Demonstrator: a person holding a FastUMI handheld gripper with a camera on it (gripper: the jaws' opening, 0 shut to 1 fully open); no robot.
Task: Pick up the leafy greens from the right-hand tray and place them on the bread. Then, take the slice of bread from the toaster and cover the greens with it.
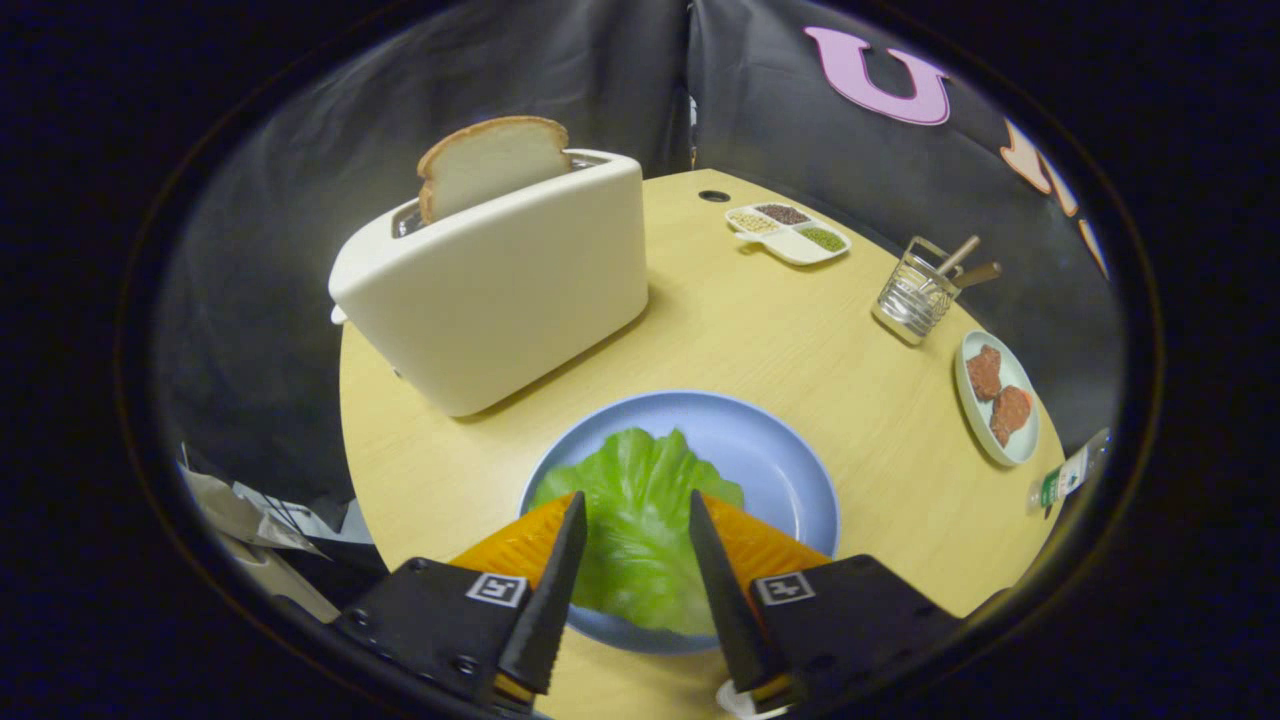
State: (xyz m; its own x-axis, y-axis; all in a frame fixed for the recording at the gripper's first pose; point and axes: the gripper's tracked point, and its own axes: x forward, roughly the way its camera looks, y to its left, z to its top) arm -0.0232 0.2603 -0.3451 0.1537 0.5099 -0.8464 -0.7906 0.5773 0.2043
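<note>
Greens (640, 520) seen between the spread fingers of the gripper (633, 500), untouched; bright green, crinkled, laid on bread (525, 545) on the plate (770, 460). Slice (490, 165) upright in toaster (500, 290).

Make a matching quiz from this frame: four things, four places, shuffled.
Things:
1. bread slice
2. greens
3. meat patties
4. utensils

Places:
A. on the blue plate, between the open fingers
B. in the wire holder
C. standing in the toaster slot
D. on the small white plate beyond the holder

Pairs: 1-C, 2-A, 3-D, 4-B
</note>
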